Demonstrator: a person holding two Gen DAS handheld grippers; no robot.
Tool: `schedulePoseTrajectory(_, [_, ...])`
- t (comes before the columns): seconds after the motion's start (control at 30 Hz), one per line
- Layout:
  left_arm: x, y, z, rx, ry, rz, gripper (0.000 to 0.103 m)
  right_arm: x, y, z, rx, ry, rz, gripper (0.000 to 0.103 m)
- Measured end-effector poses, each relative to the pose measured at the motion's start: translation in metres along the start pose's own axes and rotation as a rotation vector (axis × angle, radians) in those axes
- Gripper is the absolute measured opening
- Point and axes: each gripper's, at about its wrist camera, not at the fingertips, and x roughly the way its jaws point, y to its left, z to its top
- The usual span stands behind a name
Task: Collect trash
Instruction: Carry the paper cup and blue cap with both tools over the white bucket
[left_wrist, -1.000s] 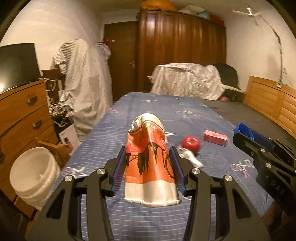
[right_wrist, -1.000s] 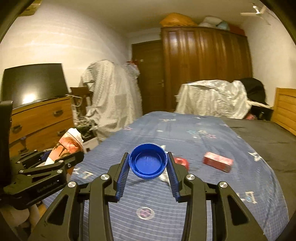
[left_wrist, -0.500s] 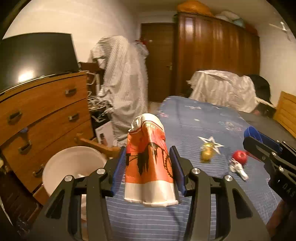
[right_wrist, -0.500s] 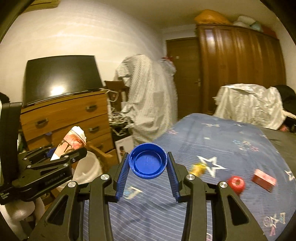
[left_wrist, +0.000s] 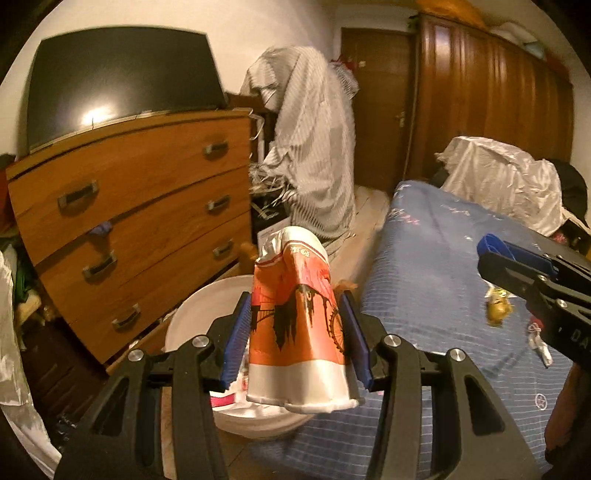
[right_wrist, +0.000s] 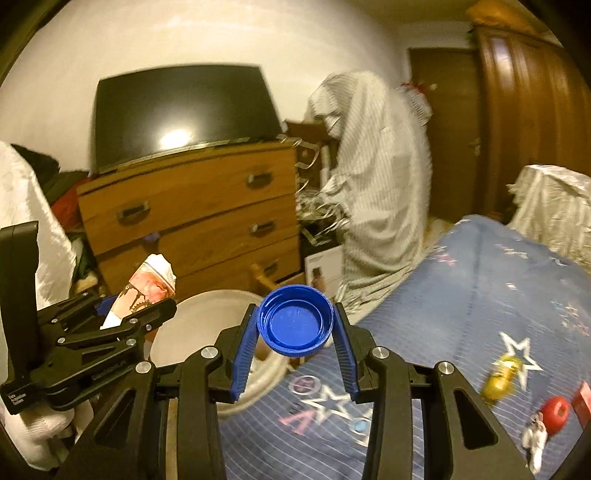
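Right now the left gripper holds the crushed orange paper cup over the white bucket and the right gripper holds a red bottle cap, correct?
Not quite: the bottle cap in the right gripper is blue, not red, as the right wrist view shows. The rest stands: the left gripper holds the crushed orange paper cup over the white bucket.

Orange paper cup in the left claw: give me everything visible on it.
The paper cup is crushed and creased, orange with a dark silhouette print that includes a spoked wheel, a white band at its near end and a crumpled white far end. It looks like thin coated paper. The left claw is shut on it, blue pads pressing both sides. It points away from the camera, above the white bucket beside the bed.
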Motion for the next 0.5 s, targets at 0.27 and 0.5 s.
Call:
schedulePoseTrajectory(0.27, [0.041,0.047,0.008,-0.040,0.111,0.008,0.046,0.103,0.045,0.035,-0.065,0.197,0.108,0.041])
schedulePoseTrajectory(0.5, [0.079,0.074,0.003,-0.066,0.237,-0.020,0.046,0.196,0.071,0.047,-0.095,0.418,0.198,0.041])
